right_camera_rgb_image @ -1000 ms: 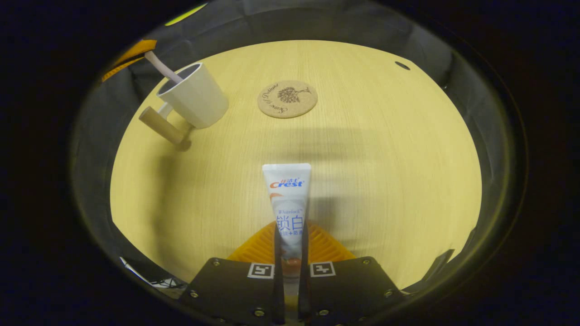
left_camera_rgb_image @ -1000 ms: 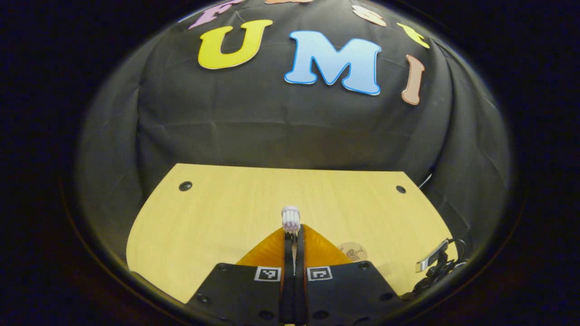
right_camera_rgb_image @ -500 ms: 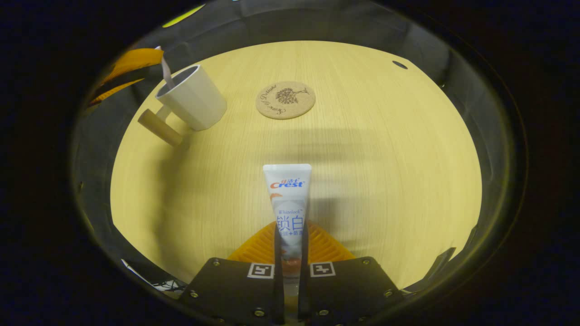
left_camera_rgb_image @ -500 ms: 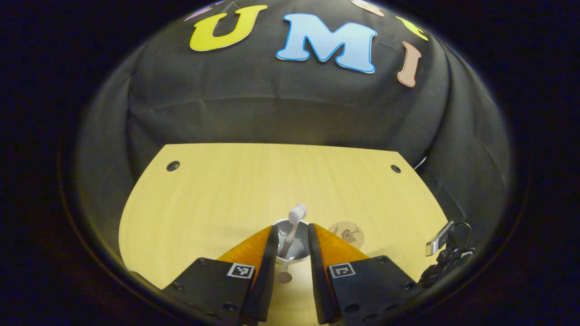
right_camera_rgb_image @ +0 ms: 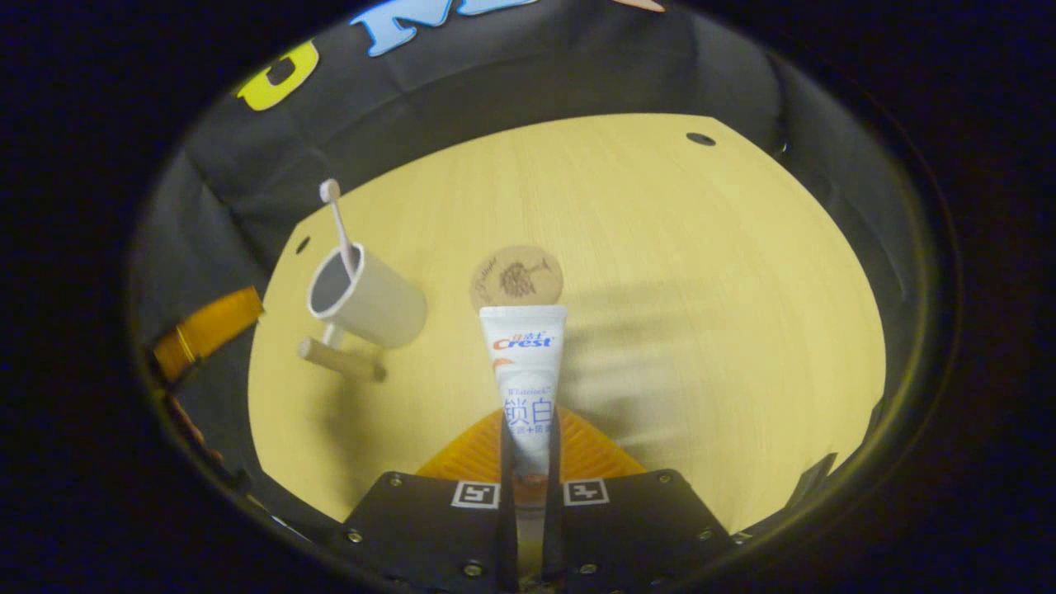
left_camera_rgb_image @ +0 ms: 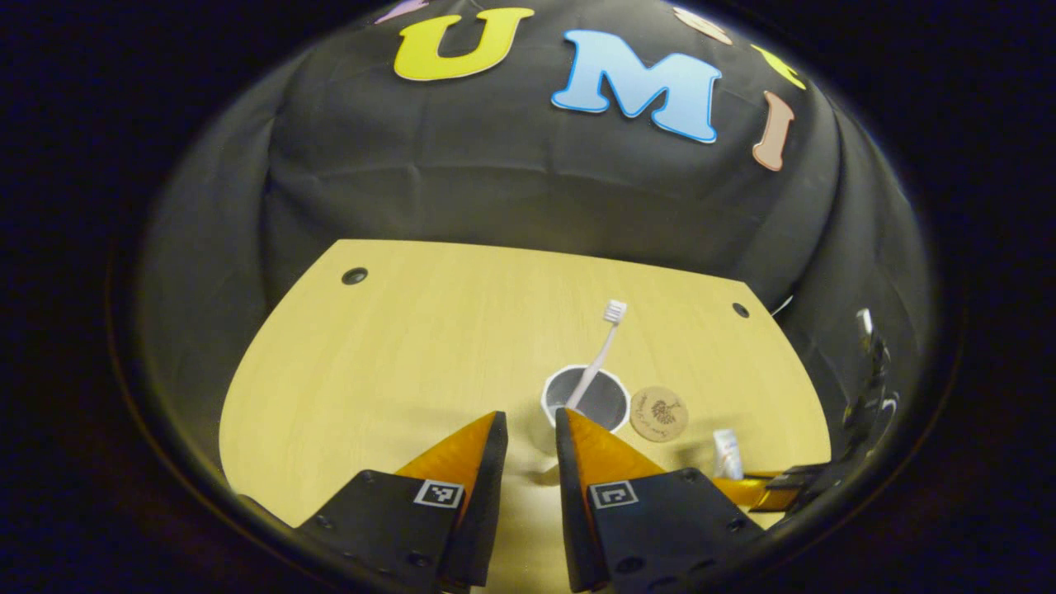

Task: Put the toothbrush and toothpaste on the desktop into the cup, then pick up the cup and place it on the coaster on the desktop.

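The white toothbrush [left_camera_rgb_image: 601,353] stands head-up in the white cup [left_camera_rgb_image: 586,395], leaning on its rim. My left gripper [left_camera_rgb_image: 528,425] hangs open and empty just this side of the cup. In the right gripper view the cup [right_camera_rgb_image: 367,299] with its wooden handle [right_camera_rgb_image: 340,360] stands left of the round cork coaster [right_camera_rgb_image: 516,276], the toothbrush [right_camera_rgb_image: 339,221] sticking out of it. My right gripper [right_camera_rgb_image: 528,433] is shut on the white toothpaste tube [right_camera_rgb_image: 525,375], held above the desk with its flat end forward. The left gripper's orange finger [right_camera_rgb_image: 208,327] shows at the far left.
The light wooden desktop [left_camera_rgb_image: 412,346] has small dark holes near its far corners [left_camera_rgb_image: 355,275]. The coaster [left_camera_rgb_image: 659,413] lies just right of the cup. The toothpaste tube [left_camera_rgb_image: 727,452] and the right gripper's orange finger [left_camera_rgb_image: 755,488] show at the desk's right edge.
My left gripper opened and let go of the toothbrush, which now stands in the cup, and it drew back. My right gripper lifted and tilted with the toothpaste still held.
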{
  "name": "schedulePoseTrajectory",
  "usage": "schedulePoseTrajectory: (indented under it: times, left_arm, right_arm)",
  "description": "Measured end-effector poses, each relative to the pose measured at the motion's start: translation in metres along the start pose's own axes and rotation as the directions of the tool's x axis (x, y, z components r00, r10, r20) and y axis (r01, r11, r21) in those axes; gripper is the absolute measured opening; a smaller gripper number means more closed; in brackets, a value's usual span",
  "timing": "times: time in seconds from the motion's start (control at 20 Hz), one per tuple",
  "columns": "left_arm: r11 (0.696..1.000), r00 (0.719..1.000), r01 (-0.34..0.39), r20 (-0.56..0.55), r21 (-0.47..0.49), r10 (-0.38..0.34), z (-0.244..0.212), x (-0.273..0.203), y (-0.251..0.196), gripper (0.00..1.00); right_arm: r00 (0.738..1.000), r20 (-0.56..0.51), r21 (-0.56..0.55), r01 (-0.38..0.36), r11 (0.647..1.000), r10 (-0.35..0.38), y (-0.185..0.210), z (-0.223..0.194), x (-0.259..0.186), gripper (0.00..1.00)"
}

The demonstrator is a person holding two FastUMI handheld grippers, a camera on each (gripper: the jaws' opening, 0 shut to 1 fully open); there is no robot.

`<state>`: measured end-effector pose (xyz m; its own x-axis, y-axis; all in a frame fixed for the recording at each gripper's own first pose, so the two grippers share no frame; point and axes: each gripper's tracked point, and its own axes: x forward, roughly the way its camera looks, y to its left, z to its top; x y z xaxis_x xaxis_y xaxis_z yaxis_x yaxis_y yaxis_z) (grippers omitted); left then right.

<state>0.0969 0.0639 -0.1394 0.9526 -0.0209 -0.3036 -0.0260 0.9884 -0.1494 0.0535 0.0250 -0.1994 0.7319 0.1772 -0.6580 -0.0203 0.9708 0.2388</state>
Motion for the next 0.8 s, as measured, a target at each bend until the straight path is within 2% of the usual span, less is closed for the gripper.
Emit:
schedulePoseTrajectory:
  times: [0.2, 0.3, 0.55, 0.8]
  left_arm:
    - [0.998, 0.999, -0.039, -0.007, -0.045, 0.038, -0.015, -0.018, 0.042, 0.39]
    - [0.996, 0.998, -0.055, -0.013, -0.071, 0.054, -0.022, -0.026, 0.061, 0.41]
    - [0.992, 0.996, -0.079, -0.039, -0.094, 0.075, -0.045, -0.042, 0.088, 0.39]
    - [0.988, 0.992, -0.106, -0.075, -0.113, 0.098, -0.061, -0.056, 0.115, 0.39]
  right_arm:
    - [0.986, 0.118, 0.051, -0.122, 0.991, 0.115, 0.053, 0.067, -0.011, 0.13]
    - [0.975, 0.163, 0.079, -0.164, 0.983, 0.149, 0.076, 0.093, -0.009, 0.13]
    - [0.952, 0.244, 0.167, -0.23, 0.959, 0.186, 0.12, 0.139, 0.017, 0.13]
    - [0.932, 0.309, 0.174, -0.25, 0.953, 0.188, 0.15, 0.146, 0.047, 0.13]
